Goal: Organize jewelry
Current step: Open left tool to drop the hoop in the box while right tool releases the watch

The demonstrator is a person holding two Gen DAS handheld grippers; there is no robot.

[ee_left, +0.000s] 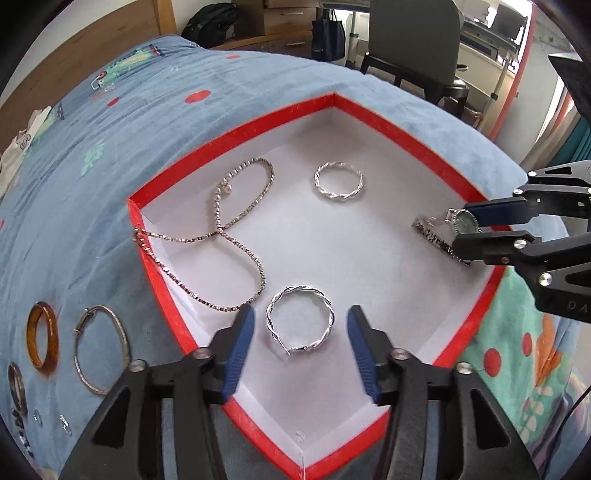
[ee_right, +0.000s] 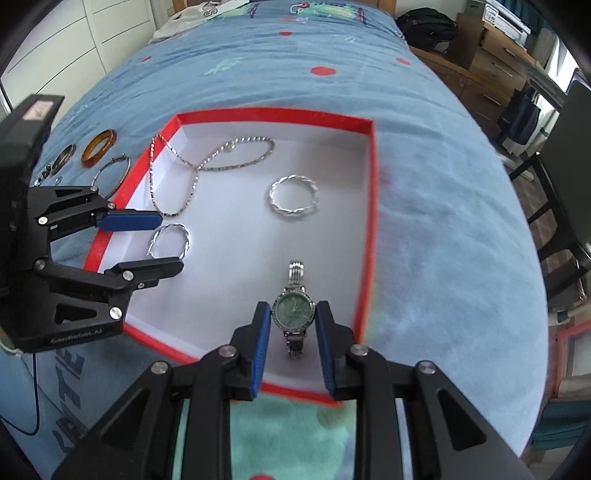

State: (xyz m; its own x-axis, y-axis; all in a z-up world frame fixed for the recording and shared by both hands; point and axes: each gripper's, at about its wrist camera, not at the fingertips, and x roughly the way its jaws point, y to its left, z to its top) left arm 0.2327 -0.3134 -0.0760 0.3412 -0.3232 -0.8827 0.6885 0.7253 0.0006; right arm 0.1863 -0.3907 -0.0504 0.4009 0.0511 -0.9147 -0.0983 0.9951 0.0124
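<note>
A red-rimmed box (ee_left: 159,273) (ee_right: 371,221) with a white floor lies on the blue bedspread. In it are a silver chain necklace (ee_left: 236,221) (ee_right: 192,177), draped partly over the rim, and two twisted silver hoops (ee_left: 338,181) (ee_right: 293,199). My left gripper (ee_left: 301,314) (ee_right: 170,242) stands open around the nearer hoop (ee_left: 328,314) (ee_right: 184,236), which lies on the floor, the pads clear of it. My right gripper (ee_right: 293,308) (ee_left: 463,225) is shut on a silver watch (ee_right: 293,312) (ee_left: 465,221) with a green dial, just over the box's near corner, strap ends hanging down.
Outside the box on the bedspread lie an amber ring (ee_left: 42,338) (ee_right: 99,147), a thin silver bangle (ee_left: 101,349) (ee_right: 112,171), a dark ring (ee_left: 16,387) (ee_right: 62,158) and small pieces (ee_left: 66,424). A chair (ee_left: 413,40) and a backpack (ee_left: 212,22) stand beyond the bed.
</note>
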